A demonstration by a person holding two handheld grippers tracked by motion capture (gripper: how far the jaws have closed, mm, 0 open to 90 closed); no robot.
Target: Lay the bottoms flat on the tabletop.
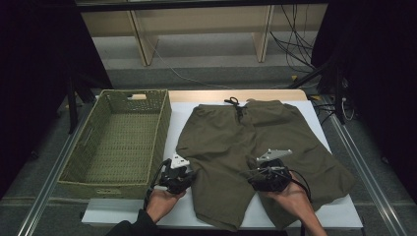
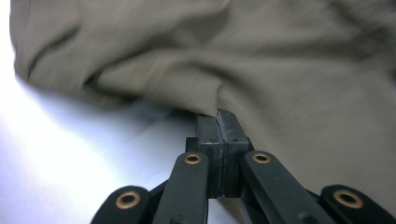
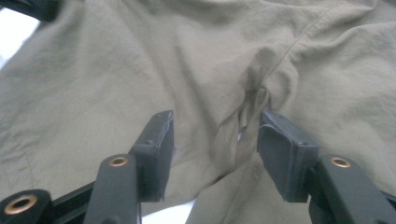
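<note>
While both grippers rest on them, shorts [image 1: 246,147] lie waistband away.

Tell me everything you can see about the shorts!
The shorts are olive green, of thin, wrinkly cloth, with a black drawstring at the waist. They lie flat on the white table, waist away from the person, legs toward them, beside the basket. The left gripper is shut at the edge of one leg, seemingly pinching it. The right gripper stands open over a fold near the crotch.
</note>
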